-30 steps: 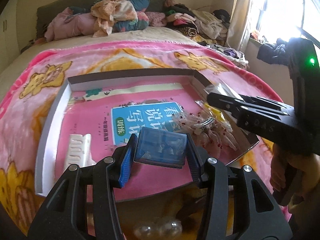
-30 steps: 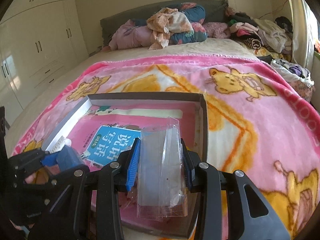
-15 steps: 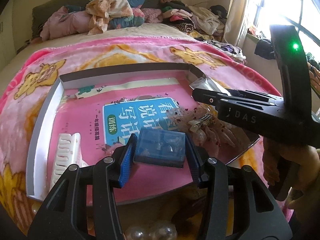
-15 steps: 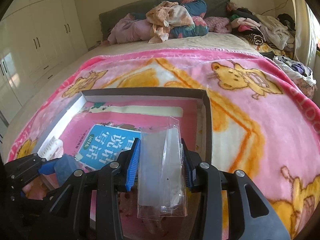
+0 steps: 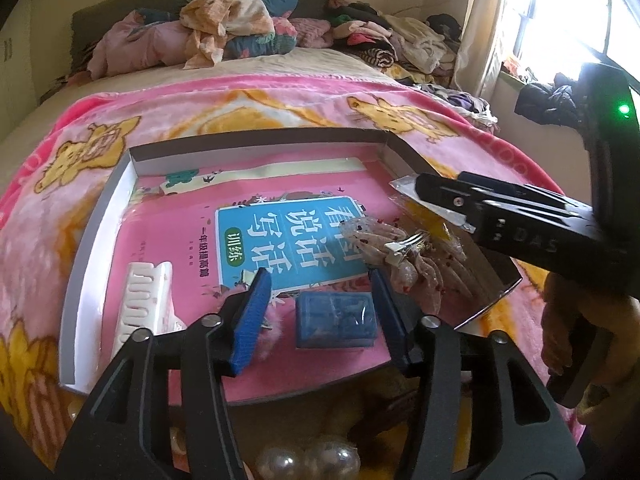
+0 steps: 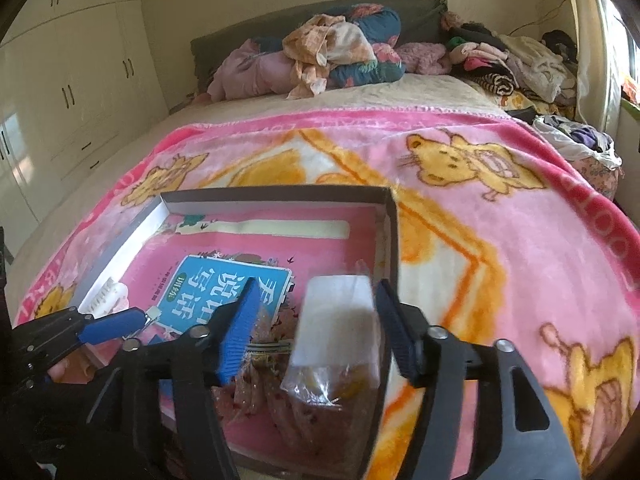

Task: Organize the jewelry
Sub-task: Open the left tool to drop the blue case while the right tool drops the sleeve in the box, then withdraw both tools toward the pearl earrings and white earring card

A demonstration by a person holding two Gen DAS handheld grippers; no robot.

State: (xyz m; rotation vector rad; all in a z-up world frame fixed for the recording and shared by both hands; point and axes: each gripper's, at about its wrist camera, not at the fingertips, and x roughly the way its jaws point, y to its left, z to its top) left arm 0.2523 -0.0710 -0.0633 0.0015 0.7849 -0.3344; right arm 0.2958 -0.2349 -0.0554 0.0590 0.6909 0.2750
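Blue case (image 5: 335, 321) lying flat on the tray floor near the front edge, between the left gripper (image 5: 318, 312) pads and clear of both. Left jaws opening, nothing held. Clear bag (image 6: 334, 332) between the right gripper (image 6: 316, 330) pads at the tray's right wall; blurred, apparently dropping or tilting. Right jaws opening wide, pads off the bag, nothing gripped. Pink hair clips (image 5: 404, 256) heaped just left of the bag, partly over the blue book cover (image 5: 288, 240). White comb clip (image 5: 140, 304) along the left wall of the tray (image 5: 96, 240). Tray resting on the pink blanket (image 6: 500, 208).

Step judged: release of both items into the tray. Recommended:
- Finish spreading both jaws before any lift, to avoid dragging the case or snagging the bag film.
- Withdraw straight back and up along the fingers; no sideways sweep, with the hair clips close to the right gripper.
- Check the bag settles inside the wall, not over it.
- Keep the two grippers apart on retreat.
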